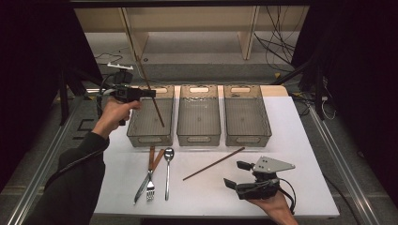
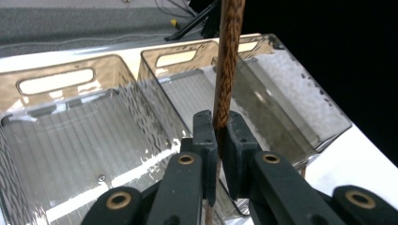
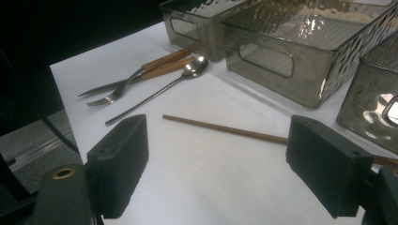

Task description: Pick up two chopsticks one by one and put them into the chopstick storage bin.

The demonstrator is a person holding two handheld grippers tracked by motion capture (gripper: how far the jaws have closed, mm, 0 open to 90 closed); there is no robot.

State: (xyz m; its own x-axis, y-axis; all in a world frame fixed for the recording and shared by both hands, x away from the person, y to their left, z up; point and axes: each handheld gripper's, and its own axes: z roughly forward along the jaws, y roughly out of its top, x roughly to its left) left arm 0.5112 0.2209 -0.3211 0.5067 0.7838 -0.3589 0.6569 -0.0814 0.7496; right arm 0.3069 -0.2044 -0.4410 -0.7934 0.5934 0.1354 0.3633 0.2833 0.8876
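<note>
My left gripper hovers at the back left, over the left grey bin, and is shut on a dark wooden chopstick. That chopstick stands steeply, with its lower end down inside the bin. In the left gripper view the jaws pinch the chopstick between their pads. A second chopstick lies slanted on the white table in front of the bins. My right gripper rests near the front right edge, open, with this chopstick just beyond its jaws.
Three translucent grey bins stand in a row at the back, the middle one and right one bare inside. A wooden-handled fork, a knife beside it and a spoon lie front left. Cables trail on the floor beyond the table.
</note>
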